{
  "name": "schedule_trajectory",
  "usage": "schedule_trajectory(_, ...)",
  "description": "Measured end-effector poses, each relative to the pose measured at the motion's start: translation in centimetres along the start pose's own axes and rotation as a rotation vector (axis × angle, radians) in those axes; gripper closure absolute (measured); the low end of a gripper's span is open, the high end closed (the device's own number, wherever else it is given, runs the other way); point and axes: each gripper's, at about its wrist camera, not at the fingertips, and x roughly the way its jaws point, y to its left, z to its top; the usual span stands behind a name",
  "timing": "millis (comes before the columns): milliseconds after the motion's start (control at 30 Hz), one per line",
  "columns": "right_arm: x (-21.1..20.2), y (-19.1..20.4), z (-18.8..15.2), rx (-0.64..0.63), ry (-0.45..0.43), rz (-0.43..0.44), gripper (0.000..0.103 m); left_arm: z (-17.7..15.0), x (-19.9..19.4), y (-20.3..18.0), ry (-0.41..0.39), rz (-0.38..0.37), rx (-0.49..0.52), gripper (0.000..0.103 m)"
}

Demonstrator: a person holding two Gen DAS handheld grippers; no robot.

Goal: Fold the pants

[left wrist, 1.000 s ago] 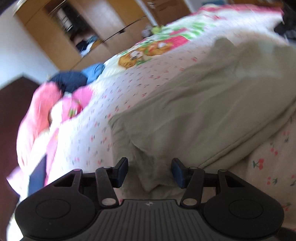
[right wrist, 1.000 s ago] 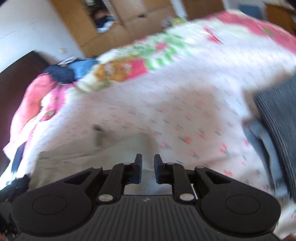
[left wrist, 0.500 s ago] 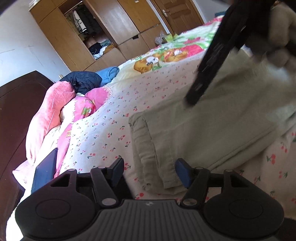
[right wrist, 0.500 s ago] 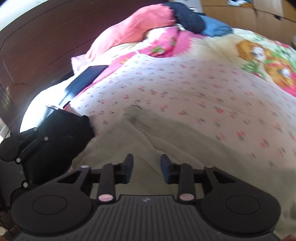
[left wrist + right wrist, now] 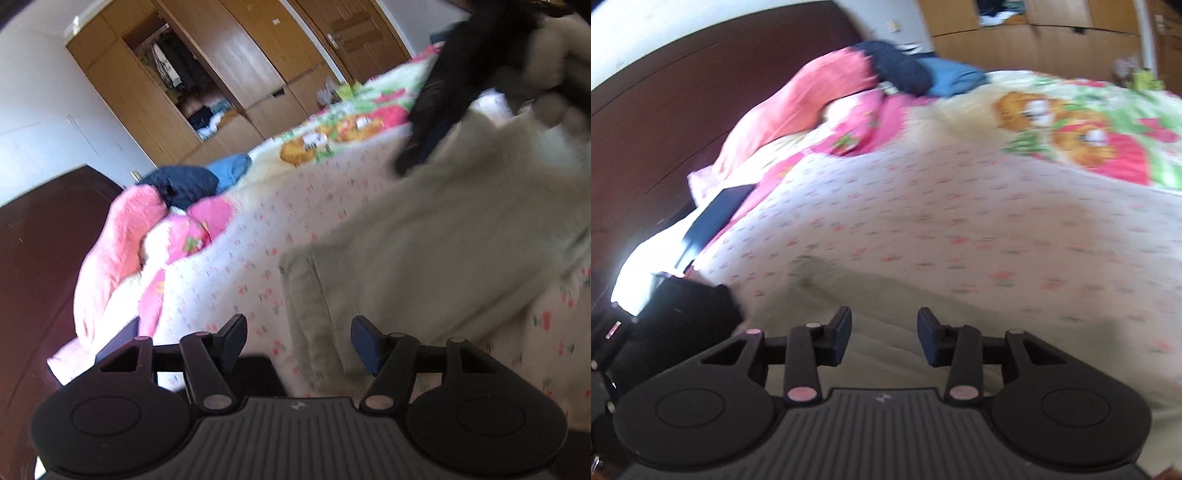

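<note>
Pale olive pants (image 5: 424, 251) lie folded on the cherry-print bed sheet (image 5: 236, 266). In the left wrist view my left gripper (image 5: 299, 341) is open and empty, just short of the pants' near folded edge. The other gripper's dark body (image 5: 439, 96) hangs over the pants at the top right. In the right wrist view the pants (image 5: 886, 302) lie under my right gripper (image 5: 884, 336), which is open and empty just above the cloth. The left gripper's dark body (image 5: 679, 314) shows at the left edge.
Pink pillows and bedding (image 5: 147, 236) are piled by the dark wooden headboard (image 5: 40, 266). Dark blue and light blue clothes (image 5: 195, 177) lie behind them. A wooden wardrobe (image 5: 207, 74) stands open beyond the bed. A cartoon-print quilt (image 5: 1082, 129) covers the far side.
The right gripper swung from the far side over to the pants and its jaws opened wider. The left gripper opened a little and backed off the pants' folded edge.
</note>
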Motion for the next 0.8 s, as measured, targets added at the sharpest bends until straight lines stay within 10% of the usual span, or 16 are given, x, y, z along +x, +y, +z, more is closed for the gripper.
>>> schedule_trajectory(233,-6.2,-9.8,-1.5,0.153,0.008,-0.272,0.06,4.1,1.4,-2.4,-0.105,-0.137,-0.07,0.027)
schedule_trajectory(633,-0.2,-11.6,-0.9,0.002,0.219,-0.028,0.056,7.3,5.5,-6.8,-0.101,-0.208,0.017,0.027)
schedule_trajectory(667,0.2,-11.5,-1.0,0.005,0.225,-0.037,0.059,7.3,5.7,-6.9,-0.097,-0.204,0.021,0.027)
schedule_trajectory(733,-0.3,-10.8,-1.2,-0.016,0.215,-0.034,0.102,7.2,6.0,-7.1,-0.097,-0.19,0.028,0.027)
schedule_trajectory(800,-1.2,-10.0,-1.6,-0.061,0.216,-0.135,0.102,6.9,6.6,-7.1,-0.088,-0.192,0.029,0.027)
